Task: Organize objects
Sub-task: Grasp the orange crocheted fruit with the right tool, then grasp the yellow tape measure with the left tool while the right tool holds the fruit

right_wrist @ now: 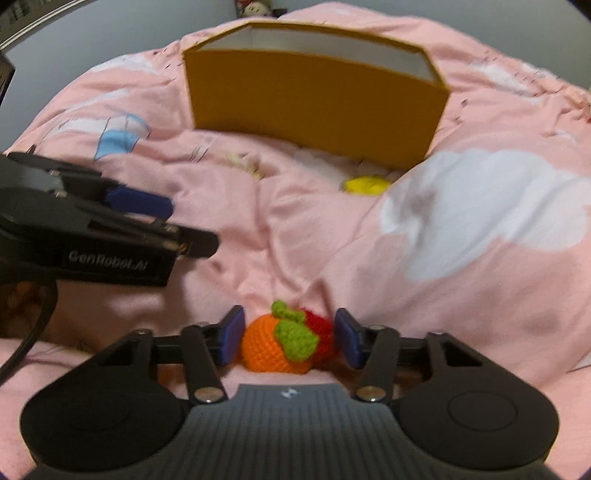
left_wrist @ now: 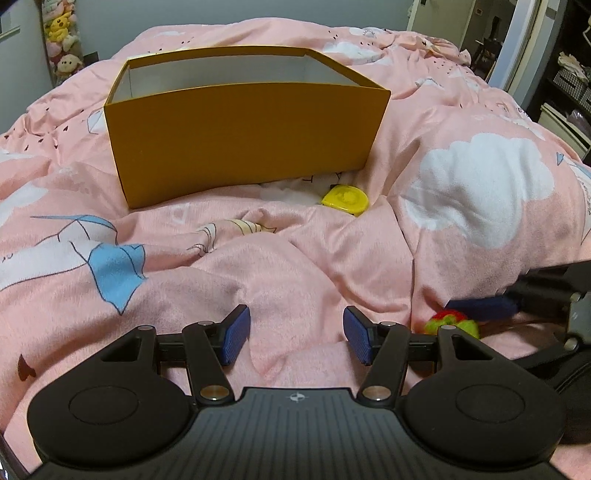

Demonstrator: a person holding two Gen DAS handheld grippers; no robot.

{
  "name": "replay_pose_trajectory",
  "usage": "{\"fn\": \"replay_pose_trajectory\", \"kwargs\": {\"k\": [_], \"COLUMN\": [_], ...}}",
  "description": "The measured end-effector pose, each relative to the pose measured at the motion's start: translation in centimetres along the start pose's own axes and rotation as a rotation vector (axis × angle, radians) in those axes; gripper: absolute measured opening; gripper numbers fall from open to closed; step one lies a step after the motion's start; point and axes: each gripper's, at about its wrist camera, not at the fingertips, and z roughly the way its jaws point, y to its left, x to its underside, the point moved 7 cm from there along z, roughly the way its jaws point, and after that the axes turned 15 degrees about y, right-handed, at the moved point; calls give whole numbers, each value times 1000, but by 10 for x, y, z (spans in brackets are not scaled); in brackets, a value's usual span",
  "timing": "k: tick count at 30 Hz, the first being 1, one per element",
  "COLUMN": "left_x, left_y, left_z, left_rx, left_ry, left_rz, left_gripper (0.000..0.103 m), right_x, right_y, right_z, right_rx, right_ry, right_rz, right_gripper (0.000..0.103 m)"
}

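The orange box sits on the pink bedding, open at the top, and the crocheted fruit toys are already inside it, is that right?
Not quite. The crocheted fruit toys are not in the orange box; they lie on the pink bedding between the fingers of the right gripper, as the right wrist view shows. The box does sit on the bedding, open at the top.

A bed [left_wrist: 461, 122] is covered by a pink cloud-print duvet; plush toys [left_wrist: 61, 35] are stacked against the grey wall [left_wrist: 221, 14]

Soft dim indoor light, fisheye-curved edges, right view motion-blurred
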Motion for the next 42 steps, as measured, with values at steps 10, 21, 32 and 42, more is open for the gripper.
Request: {"fn": "replay_pose_trajectory", "kwargs": {"k": [10, 21, 32, 42], "left_x": [-3, -37, -79, -105], "left_y": [5, -4, -16, -18], "left_z": [-7, -25, -9, 33], "left_rx": [13, -10, 95, 89], "left_ry": [-44, -167, -159, -72], "left_rz": [-28, 24, 13, 84], "left_gripper": [57, 58, 66, 72], "right_x": [-6, -56, -89, -84], "right_y": [3, -26, -73, -115], "right_z": [-10, -45, -38, -3], "right_rx": [-2, 125, 183, 110], "right_ry": [-44, -217, -311, -275], "right_rz": [-21, -27, 6, 156], "right_gripper": [51, 51, 51, 51]}}
